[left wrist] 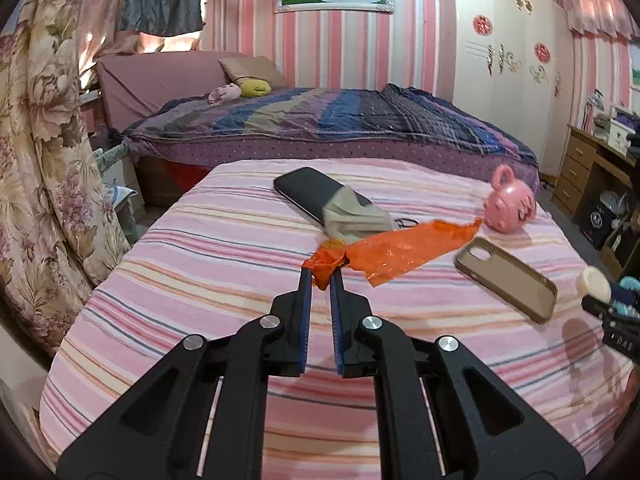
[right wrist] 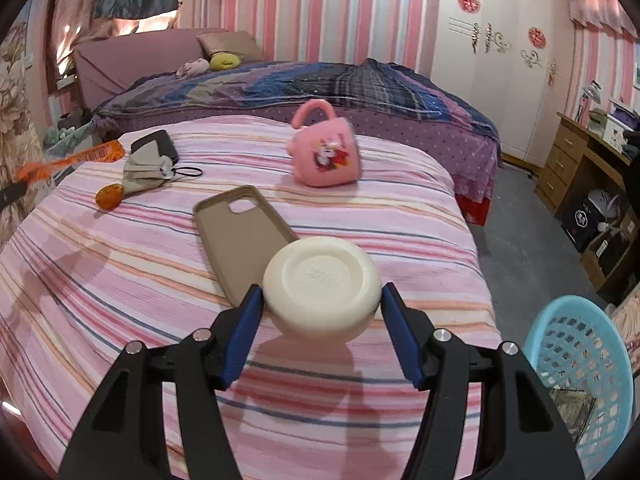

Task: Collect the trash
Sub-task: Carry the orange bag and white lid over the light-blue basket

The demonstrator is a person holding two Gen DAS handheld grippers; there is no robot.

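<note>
- Left wrist view: the left gripper [left wrist: 323,270] is clamped tight on one bunched end of an orange plastic wrapper [left wrist: 404,250]. The wrapper's long axis runs from the fingertips up and to the right, ending near the pink mug [left wrist: 510,208]; it seems lifted off the striped bedspread [left wrist: 192,264] rather than lying flat, though that is hard to tell.
- Also in this view, a beige phone case [left wrist: 508,278] lies to the right of the wrapper, and a dark phone [left wrist: 308,190] with a grey cloth [left wrist: 352,216] over its near end lies beyond it. The right gripper's tool and its cream load show at the far right edge, well apart from the left one.
- Right wrist view: the right gripper [right wrist: 322,300] holds a round cream puck, perhaps a soap bar [right wrist: 322,286], across its width, both blue pads touching its sides and its flat stamped face towards the camera.
- The relation that matters: a light blue mesh basket [right wrist: 580,360] stands on the floor off the bed's edge, at lower right of this gripper. Assuming it is the bin, the right hand is the nearer one and likely needs a swing right and down.
- The wrapper and left gripper show at the far left edge here, so that hand would judge to have the longer way to the basket.
- A small orange piece [right wrist: 109,196] lies beside the grey cloth, not yet collected.
</note>
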